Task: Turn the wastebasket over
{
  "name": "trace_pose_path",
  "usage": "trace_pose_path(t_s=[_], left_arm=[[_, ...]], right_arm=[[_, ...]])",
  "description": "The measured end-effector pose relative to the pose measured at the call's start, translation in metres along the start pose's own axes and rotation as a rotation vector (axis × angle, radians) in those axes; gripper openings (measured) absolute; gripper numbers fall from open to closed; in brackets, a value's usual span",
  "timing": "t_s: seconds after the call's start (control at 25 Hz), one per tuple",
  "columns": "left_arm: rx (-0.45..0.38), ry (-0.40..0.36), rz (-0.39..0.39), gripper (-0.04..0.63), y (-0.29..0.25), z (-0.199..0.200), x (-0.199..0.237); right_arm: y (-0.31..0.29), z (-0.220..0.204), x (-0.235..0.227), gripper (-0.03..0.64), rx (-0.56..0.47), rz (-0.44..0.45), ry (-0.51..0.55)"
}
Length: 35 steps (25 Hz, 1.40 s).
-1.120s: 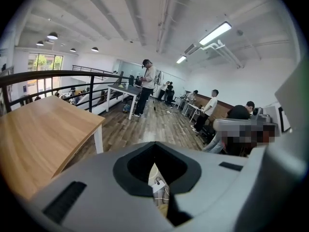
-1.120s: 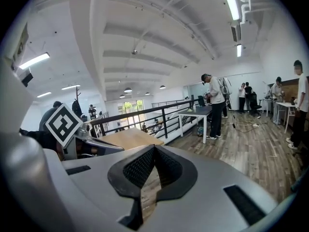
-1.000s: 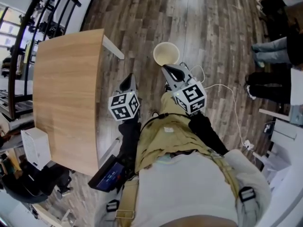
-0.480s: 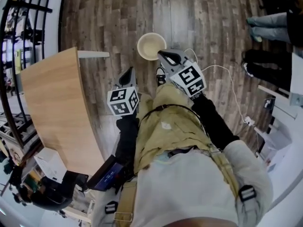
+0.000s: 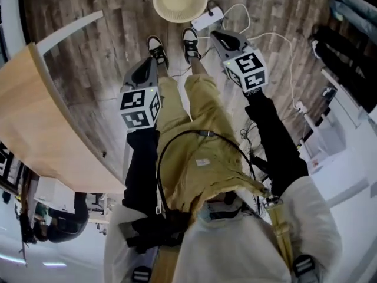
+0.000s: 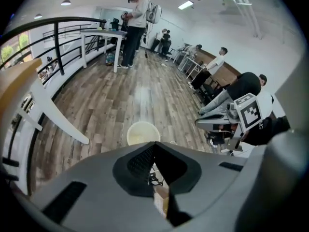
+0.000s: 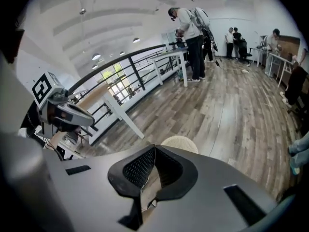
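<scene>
A cream wastebasket [image 5: 179, 0] stands upright on the wood floor, mouth up, just ahead of the person's shoes. It also shows in the left gripper view as the wastebasket [image 6: 143, 133] and in the right gripper view as the wastebasket [image 7: 179, 143], past the jaw tips. My left gripper [image 5: 148, 63] hangs shut and empty, short of the basket and to its left. On the other side, my right gripper [image 5: 217, 35] is shut and empty, near the basket's right. Neither touches it.
A wooden table [image 5: 35, 117] with white legs fills the left. A white power strip [image 5: 206, 17] and cables [image 5: 277, 37] lie on the floor right of the basket. People stand and sit farther off in the room [image 6: 135, 18]; a black railing [image 6: 58, 37] runs along the left.
Both grippers have dropped toward the floor and tipped downward, staying shut. The view has tilted down, so the basket now sits at the top of the head view, by the person's feet.
</scene>
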<state>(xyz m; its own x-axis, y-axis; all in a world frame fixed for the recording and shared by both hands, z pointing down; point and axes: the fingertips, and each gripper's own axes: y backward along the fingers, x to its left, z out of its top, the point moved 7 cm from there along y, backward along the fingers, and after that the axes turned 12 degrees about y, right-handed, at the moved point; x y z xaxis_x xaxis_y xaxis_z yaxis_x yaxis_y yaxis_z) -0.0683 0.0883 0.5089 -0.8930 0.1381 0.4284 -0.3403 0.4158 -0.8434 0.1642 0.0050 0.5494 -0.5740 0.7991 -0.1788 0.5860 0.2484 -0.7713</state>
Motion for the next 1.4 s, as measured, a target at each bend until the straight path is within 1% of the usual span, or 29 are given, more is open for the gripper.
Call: trace_pose_path(t_s=[0.12,0.24,0.28,0.36,0.44,0.52,0.6,0.68,0.76,0.84,0.96,1.08,1.24,1.32,1.4], left_arm=[[0.037,-0.092,-0.021,0.002,-0.053,0.009,0.034],[0.078,-0.174,-0.060,0.000,-0.091,0.010,0.056],[0.090,-0.197,-0.067,0.002,-0.101,0.008,0.063],[0.108,-0.221,-0.076,0.001,-0.120,0.001,0.075],[0.129,-0.204,-0.089,0.000,-0.140,-0.010,0.088],[0.159,-0.170,-0.106,0.002,-0.159,-0.021,0.098],[0.190,-0.170,-0.124,0.002,-0.179,-0.034,0.105],[0.219,-0.195,-0.135,0.002,-0.201,-0.045,0.108],[0.239,-0.203,-0.139,0.000,-0.222,-0.052,0.110],[0.253,-0.181,-0.142,0.002,-0.240,-0.056,0.112],[0.267,-0.130,-0.137,0.002,-0.267,-0.056,0.113],[0.268,-0.125,-0.122,0.002,-0.290,-0.052,0.115],[0.265,-0.139,-0.120,0.002,-0.309,-0.043,0.115],[0.261,-0.137,-0.125,0.002,-0.315,-0.042,0.116],[0.260,-0.132,-0.126,0.002,-0.319,-0.044,0.118]], right_arm=[[-0.069,-0.043,-0.021,0.023,0.047,0.021,-0.028],[-0.123,-0.087,-0.035,0.023,0.106,0.040,-0.058],[-0.139,-0.102,-0.040,0.023,0.126,0.040,-0.078],[-0.168,-0.136,-0.053,0.023,0.166,0.026,-0.158],[-0.194,-0.171,-0.069,0.025,0.202,-0.007,-0.274],[-0.218,-0.194,-0.082,0.025,0.212,-0.039,-0.383],[-0.237,-0.204,-0.088,0.025,0.206,-0.050,-0.432],[-0.253,-0.203,-0.092,0.026,0.211,-0.046,-0.413],[-0.267,-0.199,-0.093,0.028,0.225,-0.044,-0.376],[-0.277,-0.199,-0.095,0.039,0.251,-0.056,-0.347],[-0.287,-0.209,-0.103,0.108,0.316,-0.103,-0.322],[-0.290,-0.222,-0.114,0.123,0.366,-0.155,-0.319],[-0.299,-0.235,-0.126,0.127,0.374,-0.166,-0.345],[-0.307,-0.241,-0.132,0.127,0.372,-0.172,-0.381],[-0.311,-0.246,-0.139,0.125,0.371,-0.210,-0.437]])
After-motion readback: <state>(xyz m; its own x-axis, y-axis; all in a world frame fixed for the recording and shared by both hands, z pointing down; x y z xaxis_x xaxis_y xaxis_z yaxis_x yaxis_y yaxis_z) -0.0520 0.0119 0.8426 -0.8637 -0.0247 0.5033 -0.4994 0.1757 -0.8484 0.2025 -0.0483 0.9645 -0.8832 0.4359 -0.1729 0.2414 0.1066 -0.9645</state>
